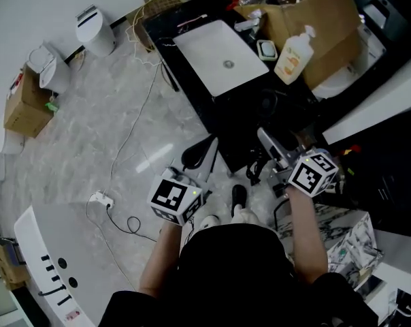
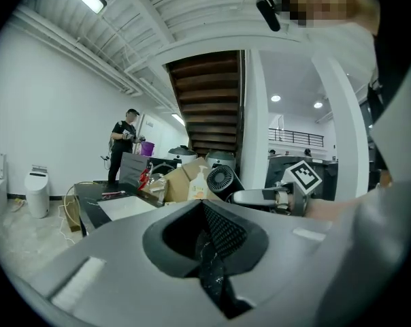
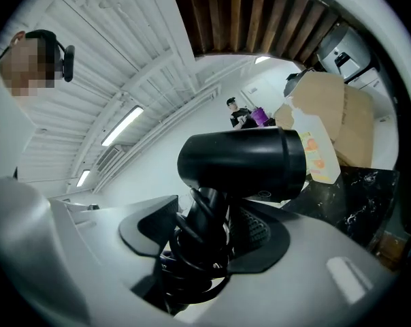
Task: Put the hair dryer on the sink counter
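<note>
The black hair dryer (image 3: 243, 161) stands up between my right gripper's jaws, its cord coiled round the handle. My right gripper (image 3: 205, 231) is shut on that handle. In the left gripper view the hair dryer (image 2: 221, 180) shows its round grille, held by the right gripper (image 2: 277, 197) above the counter's near end. In the head view the right gripper (image 1: 270, 155) hovers over the near end of the black sink counter (image 1: 243, 118), which carries a white basin (image 1: 222, 56). My left gripper (image 1: 205, 163) hangs beside the counter's near corner, and its jaws (image 2: 205, 240) are shut with nothing between them.
A soap bottle (image 1: 294, 54) and an open cardboard box (image 1: 331, 22) stand on the counter right of the basin. Two white toilets (image 1: 95, 29) (image 1: 49, 67) and a cardboard box (image 1: 25, 107) sit on the marble floor. A power strip (image 1: 101, 199) with cable lies near my feet. A person (image 2: 124, 145) stands far off.
</note>
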`<state>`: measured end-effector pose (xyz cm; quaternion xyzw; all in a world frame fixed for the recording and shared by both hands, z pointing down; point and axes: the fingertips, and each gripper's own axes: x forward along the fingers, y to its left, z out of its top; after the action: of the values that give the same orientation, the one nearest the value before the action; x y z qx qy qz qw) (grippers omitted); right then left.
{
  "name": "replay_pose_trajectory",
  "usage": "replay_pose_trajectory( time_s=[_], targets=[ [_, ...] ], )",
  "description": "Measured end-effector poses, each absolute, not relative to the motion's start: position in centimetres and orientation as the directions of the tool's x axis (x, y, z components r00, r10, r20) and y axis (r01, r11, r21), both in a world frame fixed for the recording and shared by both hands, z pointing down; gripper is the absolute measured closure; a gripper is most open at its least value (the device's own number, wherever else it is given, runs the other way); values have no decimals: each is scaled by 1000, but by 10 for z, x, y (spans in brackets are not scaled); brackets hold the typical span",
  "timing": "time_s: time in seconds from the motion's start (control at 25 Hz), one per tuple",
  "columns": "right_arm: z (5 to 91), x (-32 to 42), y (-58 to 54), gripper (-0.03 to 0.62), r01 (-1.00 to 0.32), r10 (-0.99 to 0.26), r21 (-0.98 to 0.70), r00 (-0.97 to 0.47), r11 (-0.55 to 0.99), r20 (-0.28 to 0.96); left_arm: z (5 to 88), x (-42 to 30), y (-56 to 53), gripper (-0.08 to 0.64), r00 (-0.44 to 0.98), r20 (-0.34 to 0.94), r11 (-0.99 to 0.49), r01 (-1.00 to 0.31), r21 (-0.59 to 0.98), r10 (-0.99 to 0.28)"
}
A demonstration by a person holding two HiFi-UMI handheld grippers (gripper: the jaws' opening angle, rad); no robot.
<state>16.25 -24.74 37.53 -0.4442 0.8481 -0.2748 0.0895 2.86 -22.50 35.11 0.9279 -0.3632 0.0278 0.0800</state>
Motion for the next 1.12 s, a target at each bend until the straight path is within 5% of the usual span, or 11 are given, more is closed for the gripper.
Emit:
replay_pose_trajectory(
  time_s=[1.12],
  targets=[
    [534,174,-363,348,-738,-538,-467,-674,487,506,398,51,-253,563,515,284,-506,-855,112,-809]
  ],
)
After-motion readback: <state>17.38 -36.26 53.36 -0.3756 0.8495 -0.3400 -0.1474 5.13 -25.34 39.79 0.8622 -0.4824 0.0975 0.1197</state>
